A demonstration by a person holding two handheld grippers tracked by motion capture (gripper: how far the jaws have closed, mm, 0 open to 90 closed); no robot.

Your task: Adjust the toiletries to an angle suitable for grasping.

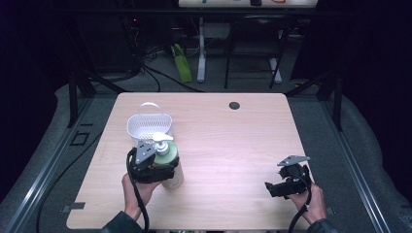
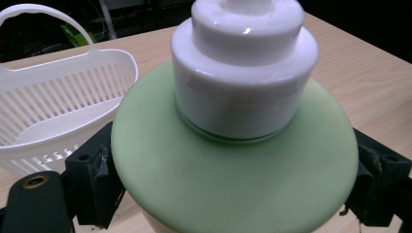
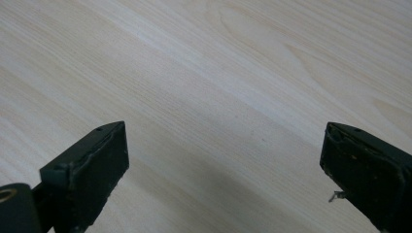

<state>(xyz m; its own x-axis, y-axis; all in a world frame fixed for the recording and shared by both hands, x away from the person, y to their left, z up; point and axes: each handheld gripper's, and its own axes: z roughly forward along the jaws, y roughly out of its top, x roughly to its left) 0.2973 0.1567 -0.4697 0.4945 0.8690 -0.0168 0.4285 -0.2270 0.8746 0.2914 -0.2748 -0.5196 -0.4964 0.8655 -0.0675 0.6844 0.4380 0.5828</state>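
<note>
We see a light wood table (image 1: 233, 145), no writing readable anywhere on it or on the things. Largest item after that is the white slotted basket (image 1: 148, 127) at the table's left-centre; in the left gripper view the basket (image 2: 58, 109) is cut off at the left edge and its inside is only partly seen. Just in front of it stands the green pump bottle (image 1: 171, 165) with white pump top, upright, near the basket; we can't tell if they touch. Its front is hidden, so we can't make out any label or brand. The left gripper (image 1: 154, 171) has its jaws pinching the bottle's body, pads pressed on both sides in the left gripper view, bottle (image 2: 233, 179) cropped at the bottom. The right gripper (image 1: 278, 187) sits well apart at the table's right, jaws spread wide over bare wood, holding nothing
</note>
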